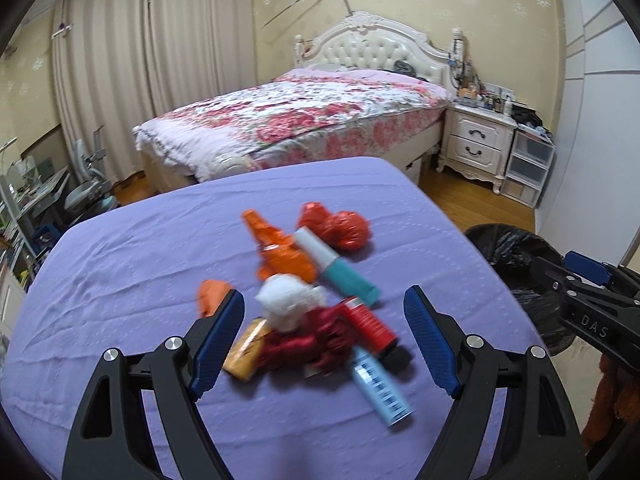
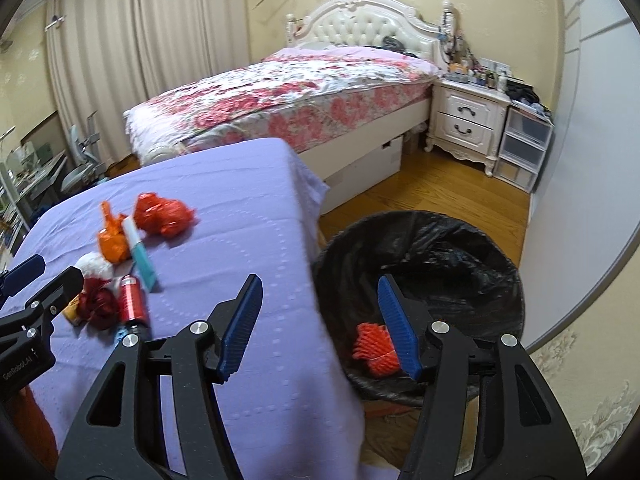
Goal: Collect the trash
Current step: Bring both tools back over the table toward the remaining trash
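My left gripper hangs wide open over the near end of the trash pile on the purple cloth, nothing between its pads. Nearest lie a blue tube, a red can, a dark red wrapper and a yellow packet; a white wad sits just behind. Wrappers and wad look light and soft, so I judge a pinch through the bulk will hold. The can and tubes look stiff, smooth and likely to roll, best taken across the body. Farther back lie an orange wrapper, a teal tube and a red bag.

My right gripper is open too, empty, straddling the cloth's edge and the bin. Only its view looks into the bin, where an orange net lies. The left view shows just the bin's rim, but gives the pile closer.
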`<move>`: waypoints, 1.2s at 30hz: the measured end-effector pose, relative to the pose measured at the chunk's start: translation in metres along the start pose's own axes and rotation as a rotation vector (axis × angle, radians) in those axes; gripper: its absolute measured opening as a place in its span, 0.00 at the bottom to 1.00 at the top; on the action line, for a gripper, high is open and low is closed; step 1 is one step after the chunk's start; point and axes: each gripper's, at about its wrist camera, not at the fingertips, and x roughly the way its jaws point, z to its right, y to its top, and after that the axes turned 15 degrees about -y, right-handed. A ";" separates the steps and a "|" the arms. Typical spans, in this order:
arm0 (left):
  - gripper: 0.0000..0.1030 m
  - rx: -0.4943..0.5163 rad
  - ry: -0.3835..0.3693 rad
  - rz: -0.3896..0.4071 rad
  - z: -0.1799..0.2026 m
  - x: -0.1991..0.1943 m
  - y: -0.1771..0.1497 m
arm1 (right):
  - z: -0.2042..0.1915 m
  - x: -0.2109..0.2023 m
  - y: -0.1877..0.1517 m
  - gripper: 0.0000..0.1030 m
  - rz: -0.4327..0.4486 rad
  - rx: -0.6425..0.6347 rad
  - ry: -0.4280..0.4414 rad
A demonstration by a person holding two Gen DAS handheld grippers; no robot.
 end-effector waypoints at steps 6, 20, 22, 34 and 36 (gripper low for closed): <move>0.77 -0.061 0.060 0.007 -0.035 -0.016 -0.010 | -0.035 -0.012 -0.005 0.57 0.008 -0.065 0.057; 0.77 -0.166 0.138 0.001 -0.101 -0.038 -0.040 | -0.115 -0.028 -0.013 0.57 0.003 -0.215 0.167; 0.77 -0.181 0.147 0.000 -0.111 -0.040 -0.044 | -0.127 -0.028 -0.015 0.57 -0.002 -0.236 0.183; 0.77 -0.236 0.160 -0.007 -0.136 -0.046 -0.056 | -0.173 -0.024 -0.023 0.55 -0.018 -0.318 0.221; 0.77 -0.239 0.158 -0.010 -0.137 -0.046 -0.058 | -0.176 -0.022 -0.024 0.46 -0.026 -0.327 0.222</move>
